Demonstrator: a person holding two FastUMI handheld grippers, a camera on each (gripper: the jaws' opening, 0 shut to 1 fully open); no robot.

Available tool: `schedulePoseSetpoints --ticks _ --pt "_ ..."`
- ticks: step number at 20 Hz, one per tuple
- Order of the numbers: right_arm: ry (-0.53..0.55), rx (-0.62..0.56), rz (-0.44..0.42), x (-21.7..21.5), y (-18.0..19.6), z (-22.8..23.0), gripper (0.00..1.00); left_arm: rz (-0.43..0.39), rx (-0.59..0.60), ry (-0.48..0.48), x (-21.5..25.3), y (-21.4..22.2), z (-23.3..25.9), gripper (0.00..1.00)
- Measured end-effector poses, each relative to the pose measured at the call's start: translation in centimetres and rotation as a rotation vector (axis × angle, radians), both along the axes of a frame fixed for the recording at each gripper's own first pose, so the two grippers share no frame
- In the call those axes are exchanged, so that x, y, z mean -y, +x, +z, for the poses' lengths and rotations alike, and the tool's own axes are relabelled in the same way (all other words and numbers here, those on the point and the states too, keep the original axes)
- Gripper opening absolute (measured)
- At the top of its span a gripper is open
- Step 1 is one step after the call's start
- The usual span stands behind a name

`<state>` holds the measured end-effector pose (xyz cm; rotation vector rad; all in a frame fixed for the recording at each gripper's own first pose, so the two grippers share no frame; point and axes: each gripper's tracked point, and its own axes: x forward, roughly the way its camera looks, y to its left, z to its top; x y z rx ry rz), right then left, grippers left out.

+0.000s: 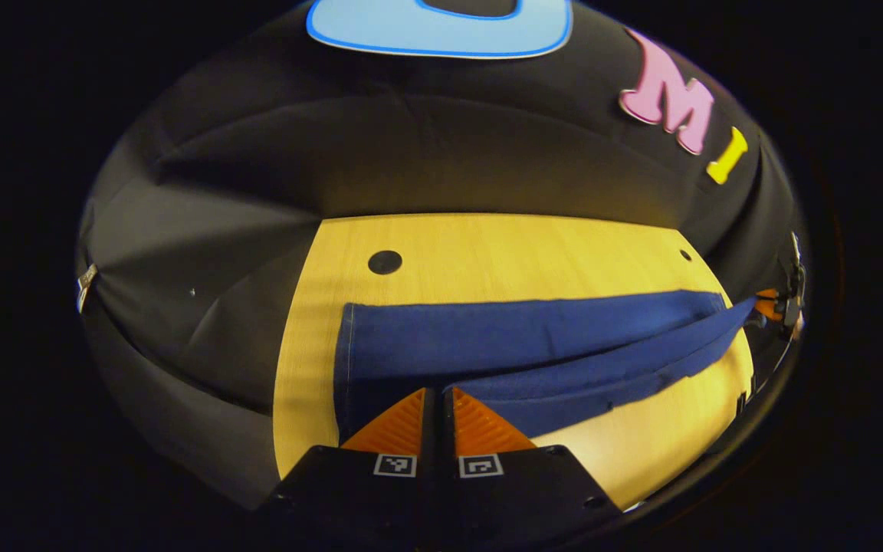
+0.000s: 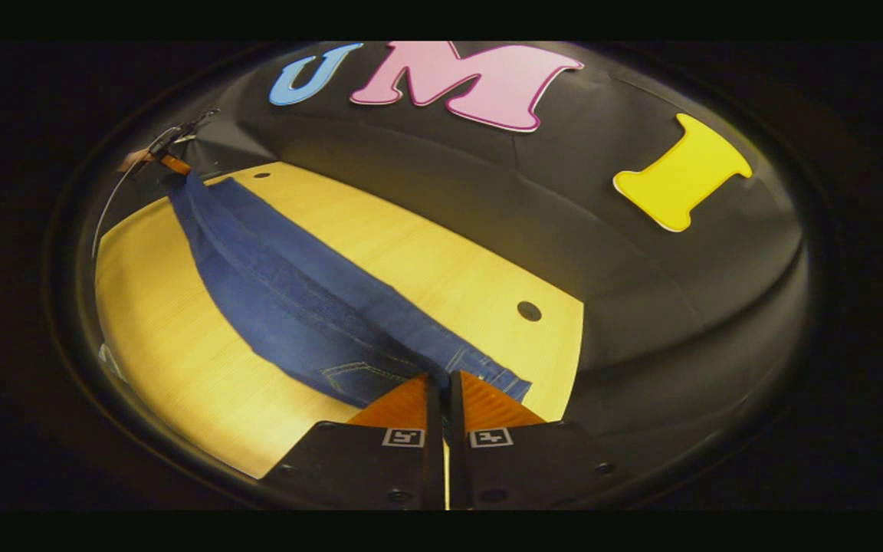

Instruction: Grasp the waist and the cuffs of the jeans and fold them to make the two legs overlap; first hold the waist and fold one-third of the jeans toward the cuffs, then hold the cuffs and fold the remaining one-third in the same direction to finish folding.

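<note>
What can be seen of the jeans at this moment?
The jeans are dark blue denim, stretched lengthwise across the pale wooden table. One leg lies flat; the other is lifted along its near edge, partway over it. A back pocket and pale seam stitching show at the waist end. The left tool appears shut on the cuff end, the right tool on the waist end, holding that edge taut between them.

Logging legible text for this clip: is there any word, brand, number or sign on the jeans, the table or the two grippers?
Jeans: no readable text.
Table: none.
Left gripper: two square black-and-white markers, patterns rather than words.
Right gripper: the same kind of markers, no words.
</note>
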<state>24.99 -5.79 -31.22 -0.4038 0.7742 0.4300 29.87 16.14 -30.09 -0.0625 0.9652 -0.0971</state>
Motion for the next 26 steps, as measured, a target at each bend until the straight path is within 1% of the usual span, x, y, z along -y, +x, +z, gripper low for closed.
schedulePoseSetpoints --ticks 2,3,4,6,7,8,9,10,11,12,14,15,16,17,18,19,20,22,23,24,25,26 --pt "-0.016 -0.008 -0.012 -0.6 2.8 -2.1 0.01 0.062 0.006 0.018 -0.6 3.0 -2.0 0.06" --pt "-0.017 -0.033 -0.025 -1.0 3.8 -3.7 0.01 0.087 0.005 0.036 -0.9 4.3 -3.0 0.06" --pt "-0.005 -0.057 -0.043 -1.5 4.8 -5.1 0.01 0.109 0.012 0.076 -1.5 5.3 -3.6 0.06" --pt "0.001 -0.093 -0.082 -1.7 6.6 -7.5 0.02 0.159 0.021 0.155 -2.8 6.2 -4.6 0.06" --pt "0.015 -0.109 -0.099 -1.8 7.1 -8.5 0.02 0.173 0.007 0.167 -3.0 6.3 -5.4 0.06" --pt "0.022 -0.13 -0.111 -1.9 7.3 -9.6 0.02 0.181 -0.007 0.167 -3.1 6.3 -6.4 0.1" --pt "0.018 -0.149 -0.124 -1.7 7.4 -10.5 0.02 0.196 -0.015 0.174 -3.9 6.6 -7.3 0.06" --pt "0.033 -0.16 -0.128 -1.8 7.3 -10.8 0.07 0.223 0.005 0.207 -5.0 6.9 -7.2 0.06" --pt "0.059 -0.161 -0.132 -2.2 7.7 -10.9 0.11 0.243 0.038 0.227 -5.4 7.1 -6.5 0.06" --pt "0.081 -0.145 -0.138 -2.0 7.8 -9.9 0.22 0.255 0.084 0.235 -5.5 7.6 -5.2 0.06" --pt "0.13 -0.107 -0.148 -1.4 8.7 -8.1 0.71 0.246 0.167 0.216 -5.1 8.6 -2.9 0.07" --pt "0.145 -0.085 -0.161 -0.7 8.7 -7.1 0.95 0.235 0.196 0.194 -4.6 8.6 -1.6 0.21" --pt "0.159 -0.063 -0.187 0.1 8.7 -6.0 0.98 0.231 0.229 0.185 -4.6 8.7 -0.3 0.35" --pt "0.182 -0.048 -0.224 1.1 8.5 -4.6 0.98 0.223 0.267 0.167 -4.4 8.3 1.0 0.49" --pt "0.221 -0.039 -0.278 2.1 8.4 -3.5 0.98 0.219 0.305 0.155 -4.1 8.1 2.3 0.63" --pt "0.284 -0.039 -0.346 3.1 8.2 -2.8 0.98 0.226 0.345 0.134 -3.8 7.7 3.4 0.65" --pt "0.355 -0.047 -0.429 4.0 7.7 -2.4 0.98 0.234 0.383 0.096 -2.9 7.0 4.8 0.75" --pt "0.475 -0.09 -0.624 6.3 6.0 -2.7 0.97 0.215 0.464 0.024 -0.1 5.5 8.2 0.94" --pt "0.524 -0.107 -0.718 7.4 5.2 -2.9 0.96 0.192 0.498 0.013 1.2 4.4 9.8 0.94" --pt "0.55 -0.127 -0.802 8.5 4.2 -3.5 0.95 0.163 0.521 0.014 2.2 3.2 11.2 0.94" --pt "0.591 -0.141 -0.866 9.0 3.2 -3.9 0.94 0.136 0.543 0.02 3.1 2.2 12.2 0.94" --pt "0.636 -0.153 -0.917 9.2 2.7 -4.6 0.98 0.119 0.56 0.021 4.2 1.1 13.2 0.94"
